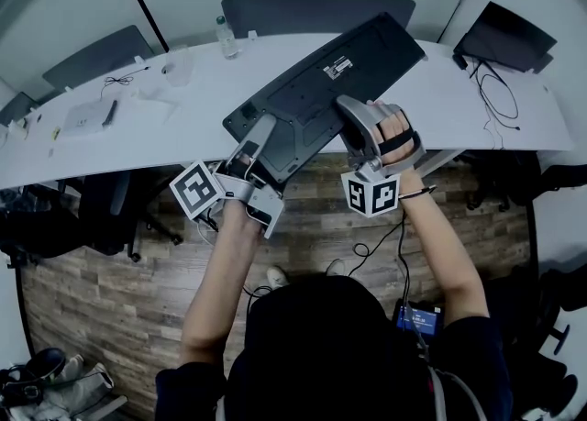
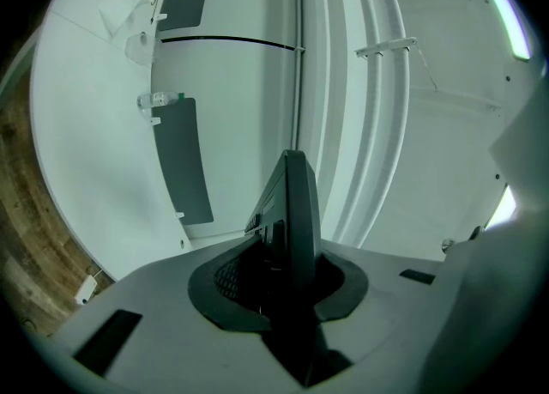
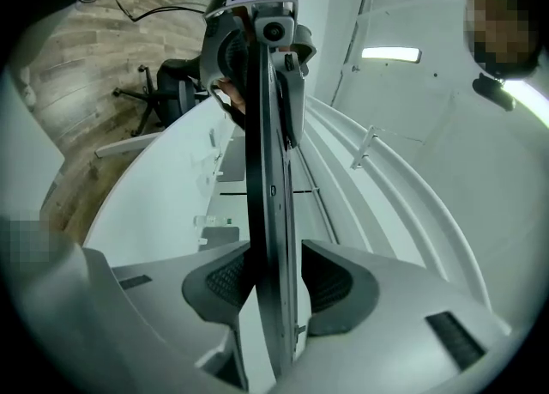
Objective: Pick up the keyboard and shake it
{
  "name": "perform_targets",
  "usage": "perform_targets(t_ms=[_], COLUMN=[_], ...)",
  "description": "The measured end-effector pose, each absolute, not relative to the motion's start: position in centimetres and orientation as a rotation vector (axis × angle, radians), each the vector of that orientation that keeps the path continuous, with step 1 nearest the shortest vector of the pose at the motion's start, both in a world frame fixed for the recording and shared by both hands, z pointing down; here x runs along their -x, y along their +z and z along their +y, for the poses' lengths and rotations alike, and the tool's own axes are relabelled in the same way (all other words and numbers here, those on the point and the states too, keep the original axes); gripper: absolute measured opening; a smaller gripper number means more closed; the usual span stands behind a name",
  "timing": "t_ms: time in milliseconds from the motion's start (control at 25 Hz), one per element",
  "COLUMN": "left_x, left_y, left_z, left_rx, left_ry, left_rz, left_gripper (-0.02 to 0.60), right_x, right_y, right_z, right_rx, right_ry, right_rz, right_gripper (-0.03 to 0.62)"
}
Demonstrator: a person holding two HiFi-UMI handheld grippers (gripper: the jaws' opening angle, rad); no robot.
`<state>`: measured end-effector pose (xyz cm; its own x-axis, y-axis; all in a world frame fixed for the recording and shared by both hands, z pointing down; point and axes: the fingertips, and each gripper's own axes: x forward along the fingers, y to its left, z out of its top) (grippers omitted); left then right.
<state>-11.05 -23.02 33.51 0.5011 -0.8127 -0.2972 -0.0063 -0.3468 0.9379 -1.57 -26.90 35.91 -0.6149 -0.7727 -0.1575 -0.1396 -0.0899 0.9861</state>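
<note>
one black flat plastic keyboard (image 1: 321,89) is up in the air over the near edge of a long curved white table (image 1: 477,112), its underside with a small white label turned toward the head camera. the grey left gripper (image 2: 287,274) is clamped on the keyboard's near left corner, pads pressing both faces. the grey right gripper (image 3: 273,285) has the keyboard's long edge between its jaws: one pad lies against it, the other stands just off, so the grip is slack.

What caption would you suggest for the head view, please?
Head view: a black keyboard, underside up, raised over the white desk between the left tool and right tool.
</note>
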Motion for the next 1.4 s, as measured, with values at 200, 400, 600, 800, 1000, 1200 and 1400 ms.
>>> perform_targets(t_ms=[200,400,600,800,1000,1200,1400], left_x=[12.1,13.2,13.7,14.8,14.3,14.3,14.2], left_y=[33.2,32.9,32.4,33.2,31.5,31.3,31.1], left_z=[-22.8,-22.6,-22.5,-21.3,-20.3,-20.2,-20.2], left_rx=[-1.732,-1.739,-1.748,-1.761,-1.798,-1.827,-1.841], left_ry=[-1.019,-1.036,-1.053,-1.064,-1.081,-1.086,-1.089], left_rz=[-0.712,-0.726,-0.727,-0.735,-0.728,-0.724,-0.708], left_gripper=[0.103,0.103,0.103,0.104,0.104,0.104,0.104], right_x=[0.8,0.6,0.7,0.6,0.0,-1.0,-2.2], right_y=[36.5,36.2,35.3,34.8,34.5,34.2,34.1], right_z=[-26.4,-25.6,-25.4,-23.5,-22.5,-23.2,-25.0], right_rx=[-1.002,-1.047,-1.124,-1.166,-1.167,-1.166,-1.148], right_ry=[-1.712,-1.644,-1.378,-1.198,-0.925,-0.273,0.331], right_rz=[-1.744,-1.835,-2.101,-2.284,-2.565,-2.963,-3.157], right_gripper=[0.140,0.140,0.141,0.140,0.140,0.140,0.140])
